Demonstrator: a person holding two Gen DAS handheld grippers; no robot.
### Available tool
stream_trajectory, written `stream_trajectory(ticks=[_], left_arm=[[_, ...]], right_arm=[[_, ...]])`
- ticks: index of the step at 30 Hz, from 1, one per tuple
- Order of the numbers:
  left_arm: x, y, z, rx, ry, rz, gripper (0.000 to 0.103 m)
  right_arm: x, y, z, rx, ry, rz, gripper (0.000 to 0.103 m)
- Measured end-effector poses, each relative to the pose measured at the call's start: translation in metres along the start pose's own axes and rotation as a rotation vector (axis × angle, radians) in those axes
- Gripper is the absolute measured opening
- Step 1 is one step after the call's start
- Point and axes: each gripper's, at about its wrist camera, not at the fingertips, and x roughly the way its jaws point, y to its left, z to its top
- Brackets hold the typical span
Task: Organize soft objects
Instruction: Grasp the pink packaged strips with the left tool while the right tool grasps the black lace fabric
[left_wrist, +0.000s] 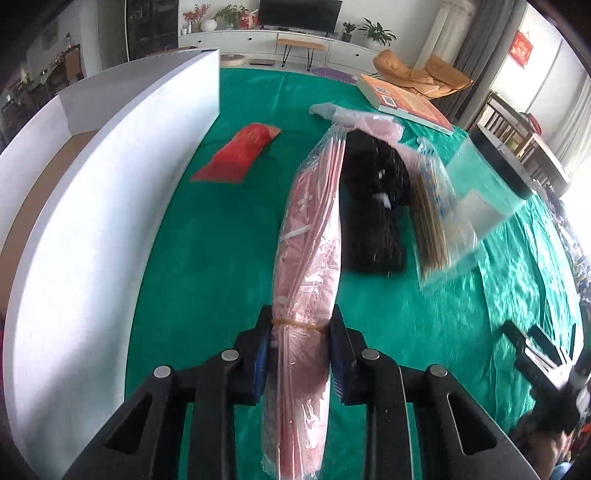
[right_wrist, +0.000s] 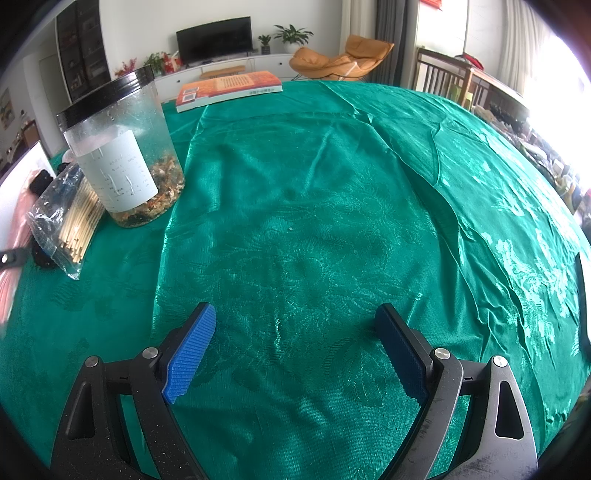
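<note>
The left hand-held gripper pinches the pink bagged bundle near one end, above the tabletop — its slick plastic could slip out. The right hand-held gripper hangs open and empty — no backup.

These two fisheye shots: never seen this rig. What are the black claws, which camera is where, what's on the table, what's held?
No robot arm here: a person holds a two-finger gripper in each hand, with a camera on each looking along its fingers. The left wrist view shows the left gripper shut on a pink cloth bundle in clear plastic. On the green tablecloth lie a black knitted item, a red packet, a bag of wooden sticks, a book and a white box. The right wrist view shows the right gripper open and empty, with a clear jar at far left.
</note>
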Motion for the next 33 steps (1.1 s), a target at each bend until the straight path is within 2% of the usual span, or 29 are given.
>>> stream_trajectory(ticks=[2,3,5,7,10,15,22,27,31,33], left_arm=[[-0.004,0.004,-0.020,0.008,-0.007,0.041,0.029],[-0.003,0.004,-0.026,0.023,-0.014,0.065,0.034],[0.008,0.002,-0.030,0.072,0.007,0.084,0.051],[0.011,-0.004,-0.031,0.123,-0.013,0.094,0.082],[0.018,-0.012,-0.031,0.179,-0.035,0.133,0.090],[0.022,-0.001,-0.033,0.120,-0.055,0.112,0.103],[0.017,0.000,-0.045,0.132,-0.116,0.103,0.103],[0.005,0.004,-0.062,0.128,-0.128,0.103,0.103],[0.006,0.006,-0.062,0.124,-0.132,0.103,0.103],[0.007,0.003,-0.062,0.124,-0.134,0.104,0.103]], right_arm=[[0.000,0.000,0.000,0.000,0.000,0.000,0.090],[0.000,0.000,0.000,0.000,0.000,0.000,0.090],[0.000,0.000,0.000,0.000,0.000,0.001,0.090],[0.000,0.000,0.000,0.000,0.000,0.001,0.090],[0.000,0.000,0.000,0.000,0.000,0.001,0.090],[0.000,0.000,0.000,0.000,0.000,0.001,0.090],[0.000,0.000,0.000,0.000,0.000,0.001,0.090],[0.000,0.000,0.000,-0.001,0.000,0.001,0.090],[0.000,0.000,0.000,0.000,-0.001,0.003,0.090],[-0.008,-0.002,-0.003,0.014,-0.023,0.056,0.089]])
